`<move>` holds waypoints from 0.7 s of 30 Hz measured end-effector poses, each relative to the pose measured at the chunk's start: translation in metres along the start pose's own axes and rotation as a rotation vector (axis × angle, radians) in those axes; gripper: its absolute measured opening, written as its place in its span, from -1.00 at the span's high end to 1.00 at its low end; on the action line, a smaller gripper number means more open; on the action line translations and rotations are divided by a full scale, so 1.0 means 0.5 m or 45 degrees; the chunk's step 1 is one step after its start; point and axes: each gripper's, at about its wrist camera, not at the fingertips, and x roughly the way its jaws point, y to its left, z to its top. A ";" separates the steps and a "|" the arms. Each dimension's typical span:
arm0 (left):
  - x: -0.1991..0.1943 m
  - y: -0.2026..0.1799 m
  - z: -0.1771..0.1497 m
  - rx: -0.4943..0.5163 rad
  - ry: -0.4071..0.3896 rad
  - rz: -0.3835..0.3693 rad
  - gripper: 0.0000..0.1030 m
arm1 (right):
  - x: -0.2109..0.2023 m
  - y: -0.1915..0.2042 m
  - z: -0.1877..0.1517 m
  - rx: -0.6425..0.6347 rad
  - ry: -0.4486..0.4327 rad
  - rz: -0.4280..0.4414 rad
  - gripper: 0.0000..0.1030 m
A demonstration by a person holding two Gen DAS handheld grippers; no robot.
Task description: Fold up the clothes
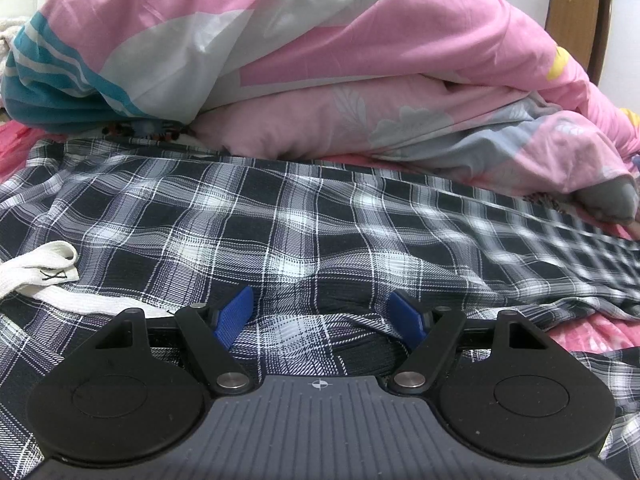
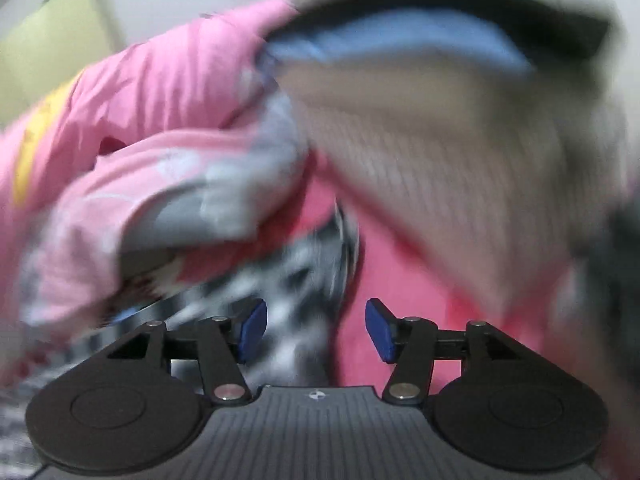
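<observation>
Shows a plaid garment (image 1: 280, 216) in black, white and grey, spread flat over a pink-red bedsheet (image 1: 592, 332) and filling the middle of the left wrist view. Runs with its long axis from left to right, reaching the right edge of the view, where the checks smear into blur. Carries a white woven tape (image 1: 36, 272) with a small marked label at its left end, lying loose on top of the cloth. Sits just in front of a heaped pink, white and teal quilt (image 1: 320, 60), which touches its far edge. Places the left gripper (image 1: 320, 316) low over the near edge, jaws spread wide with a bunched ridge of plaid between the blue pads (image 1: 236, 316); cannot tell whether those pads press on the ridge or merely flank it. Gives a heavily blurred right wrist view: right gripper (image 2: 316, 328) with jaws standing apart and pinching nothing, a smeared end of the plaid cloth (image 2: 288, 280) beyond and below its left pad, bare pink-red sheet beyond its right pad. Shows also a ribbed beige cloth (image 2: 440, 180) at upper right there, too blurred to identify.
</observation>
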 end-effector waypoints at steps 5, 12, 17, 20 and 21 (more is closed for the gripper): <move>-0.001 0.003 -0.001 -0.008 -0.001 -0.006 -0.47 | -0.003 -0.013 -0.068 0.063 0.115 0.002 0.34; -0.001 0.004 -0.001 -0.015 -0.001 -0.009 -0.47 | 0.016 0.139 -0.066 -0.346 -0.052 -0.117 0.95; 0.000 0.003 -0.002 -0.019 0.000 -0.011 -0.49 | 0.088 0.347 -0.130 -0.942 -0.156 -0.197 0.94; 0.000 0.004 -0.001 -0.022 0.001 -0.016 -0.52 | 0.129 0.402 -0.161 -1.072 -0.086 -0.173 0.68; 0.001 0.004 -0.001 -0.023 0.001 -0.017 -0.52 | 0.132 0.407 -0.166 -1.083 -0.082 -0.165 0.37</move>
